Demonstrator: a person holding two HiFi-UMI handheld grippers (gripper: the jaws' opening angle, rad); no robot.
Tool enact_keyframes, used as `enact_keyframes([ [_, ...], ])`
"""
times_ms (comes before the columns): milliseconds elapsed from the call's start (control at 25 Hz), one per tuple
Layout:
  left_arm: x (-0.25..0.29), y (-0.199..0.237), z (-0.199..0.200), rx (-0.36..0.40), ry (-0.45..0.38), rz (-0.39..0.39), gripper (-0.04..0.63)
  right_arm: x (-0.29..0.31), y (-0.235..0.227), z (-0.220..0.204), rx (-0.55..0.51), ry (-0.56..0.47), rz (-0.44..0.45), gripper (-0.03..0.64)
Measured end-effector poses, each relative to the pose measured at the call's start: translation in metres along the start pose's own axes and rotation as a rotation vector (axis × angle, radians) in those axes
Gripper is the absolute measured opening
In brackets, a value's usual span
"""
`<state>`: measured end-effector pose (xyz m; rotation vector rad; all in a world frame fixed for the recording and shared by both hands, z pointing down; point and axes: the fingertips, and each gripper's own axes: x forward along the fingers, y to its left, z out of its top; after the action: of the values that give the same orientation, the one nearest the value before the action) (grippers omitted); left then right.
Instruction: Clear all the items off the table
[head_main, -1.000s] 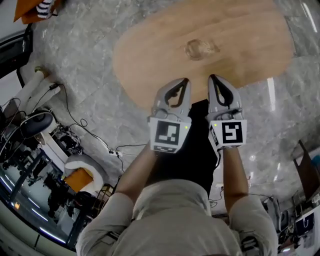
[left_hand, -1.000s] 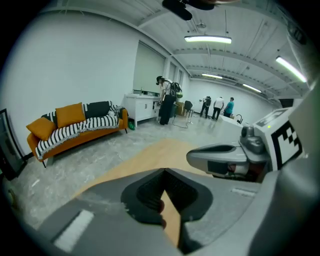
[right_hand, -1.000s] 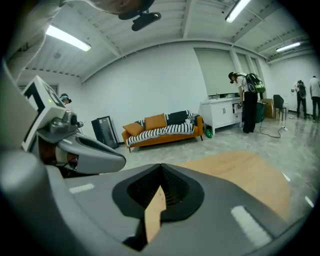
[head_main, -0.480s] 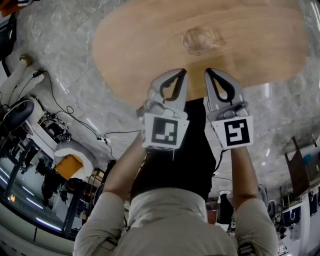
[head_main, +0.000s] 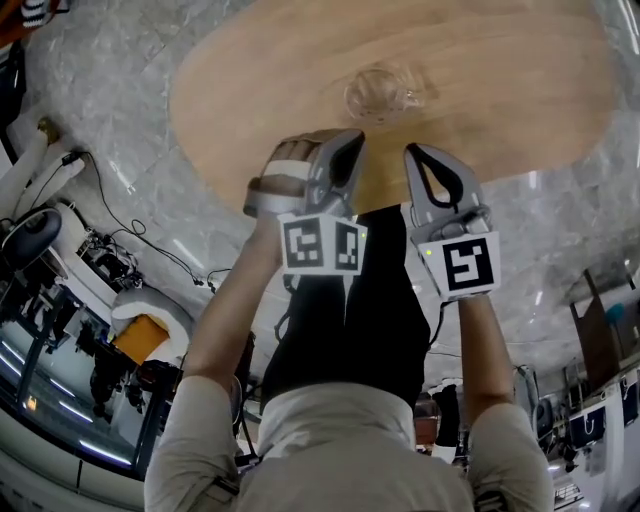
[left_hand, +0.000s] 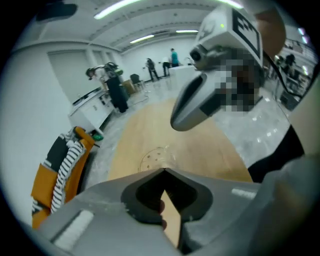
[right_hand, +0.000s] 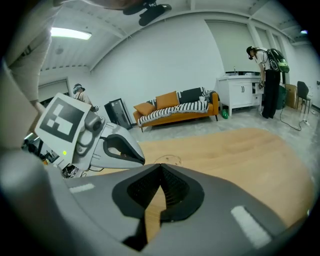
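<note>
A clear round glass dish (head_main: 385, 92) lies alone on the oval wooden table (head_main: 250, 90), and it looks empty. My left gripper (head_main: 350, 142) hangs over the table's near edge, just short of the dish, jaws shut with nothing between them. My right gripper (head_main: 419, 153) is beside it to the right, also shut and empty. In the left gripper view the dish (left_hand: 154, 159) shows just past the closed tips (left_hand: 164, 171), with the right gripper (left_hand: 197, 102) above. The right gripper view has the dish (right_hand: 168, 160) beyond its closed tips (right_hand: 161, 166) and the left gripper (right_hand: 117, 149) at left.
Grey marble floor surrounds the table. Cables and equipment (head_main: 70, 270) crowd the floor at left. An orange sofa with striped cushions (right_hand: 175, 111) and a white cabinet (right_hand: 242, 92) stand behind the table; a person (right_hand: 266, 80) is by the cabinet.
Both grippers have sunk toward the table's near edge. The left gripper has rolled, so two faces of its marker cube show. The table fills more of the head view.
</note>
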<state>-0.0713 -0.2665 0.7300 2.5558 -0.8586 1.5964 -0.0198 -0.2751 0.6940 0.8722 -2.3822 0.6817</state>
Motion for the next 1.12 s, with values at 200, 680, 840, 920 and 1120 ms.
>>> enact_keyframes([
  [200,0.015,-0.006,-0.009,0.303,0.101,-0.102,0.021,-0.008,-0.001,-0.006,0.007,0.012,0.012,0.007],
  [680,0.039,-0.011,-0.021,0.457,0.208,-0.220,0.164,-0.020,-0.017,-0.023,0.066,0.001,-0.014,0.008],
  [840,0.045,-0.013,-0.030,0.519,0.241,-0.240,0.167,-0.020,-0.018,-0.027,0.070,-0.006,-0.016,0.008],
  [920,0.051,-0.012,-0.036,0.569,0.267,-0.251,0.167,-0.019,-0.017,-0.030,0.077,-0.008,-0.015,0.007],
  [1120,0.062,-0.005,-0.040,0.697,0.301,-0.217,0.166,-0.023,-0.010,-0.034,0.087,-0.019,-0.019,0.008],
])
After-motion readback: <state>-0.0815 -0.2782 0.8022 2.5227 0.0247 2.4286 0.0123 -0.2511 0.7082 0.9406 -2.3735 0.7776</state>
